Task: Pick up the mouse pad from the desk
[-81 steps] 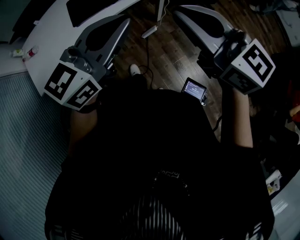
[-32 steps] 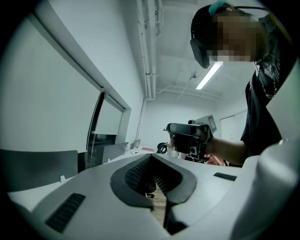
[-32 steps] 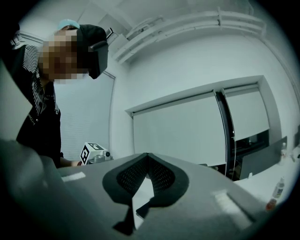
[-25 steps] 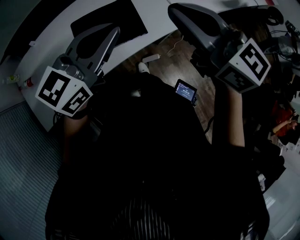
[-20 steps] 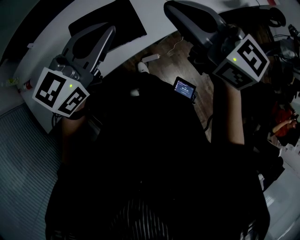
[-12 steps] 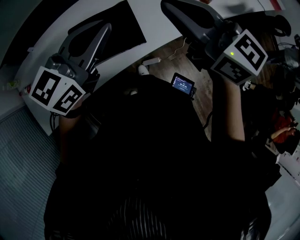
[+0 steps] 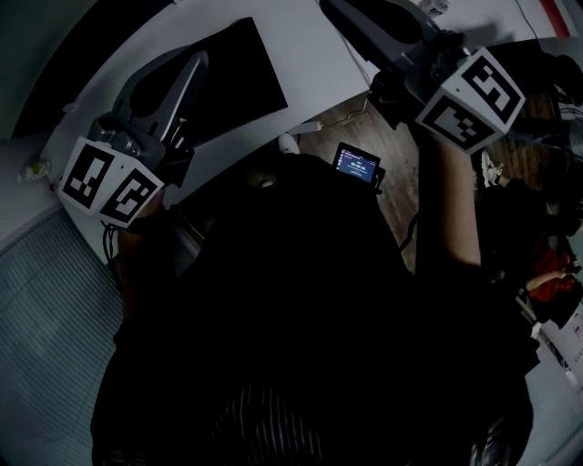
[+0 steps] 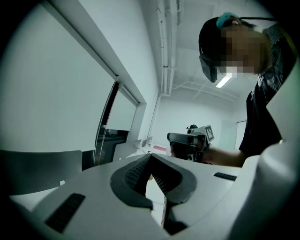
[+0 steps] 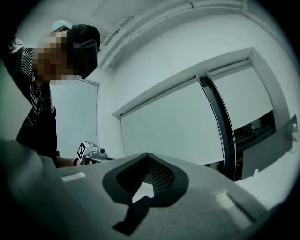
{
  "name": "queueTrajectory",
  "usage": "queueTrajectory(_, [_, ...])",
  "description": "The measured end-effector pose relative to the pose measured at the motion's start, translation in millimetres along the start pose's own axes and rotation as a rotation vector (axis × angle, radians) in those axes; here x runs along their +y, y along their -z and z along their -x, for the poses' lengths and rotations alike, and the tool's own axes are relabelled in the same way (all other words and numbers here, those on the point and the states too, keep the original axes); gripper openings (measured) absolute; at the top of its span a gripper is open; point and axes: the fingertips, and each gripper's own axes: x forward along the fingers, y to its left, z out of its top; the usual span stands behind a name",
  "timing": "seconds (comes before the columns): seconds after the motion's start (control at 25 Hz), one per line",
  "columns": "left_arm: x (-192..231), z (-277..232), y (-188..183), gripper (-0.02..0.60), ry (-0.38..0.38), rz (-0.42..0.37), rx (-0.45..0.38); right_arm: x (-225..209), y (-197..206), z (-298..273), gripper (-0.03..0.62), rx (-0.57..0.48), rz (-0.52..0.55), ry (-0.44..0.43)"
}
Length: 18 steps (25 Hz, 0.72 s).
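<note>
The person's dark shirt fills the near part of the head view. Just beyond it a small lit screen hangs over the wooden floor.

The left claw rises from its marker cube at the left. Its jaws are closed tip to tip with nothing gripped. The left gripper view confirms this: the left claw's ribbed pads meet at the point, only pale bench shows through the gap below them, and the camera looks up at a wall, blinds and ceiling pipes.

The right claw reaches from its marker cube towards the top of the head view, over the white bench. It is likewise closed and empty. In the right gripper view the right claw's pads touch at the tip, in front of a blind-covered window.

The black mouse pad lies flat on the bench near its front edge, and its near right corner almost reaches that edge. From the head view the left claw's tip overlaps the pad's left side. How high the claw sits above the pad cannot be told. The right claw is off past the pad's right edge, with a strip of bare bench between them.
</note>
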Motion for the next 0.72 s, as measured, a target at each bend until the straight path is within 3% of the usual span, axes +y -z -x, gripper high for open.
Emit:
queueTrajectory(0.28, [-9.1, -0.6, -5.8, 0.009, -0.029, 0.001, 0.045, -7.4, 2.6, 4.7, 0.005, -0.014, -0.062, -0.017])
queueTrajectory(0.44, [-9.9, -2.0, 16.4, 0.009, -0.044, -0.001, 0.070, -19.7, 23.0, 9.9, 0.005, 0.003, -0.080, -0.012])
queueTrajectory(0.72, [5.4, -4.4, 48.7, 0.009, -0.066, 0.070, 0.086, -39.1, 56.5, 9.7, 0.005, 0.033, -0.114, -0.002])
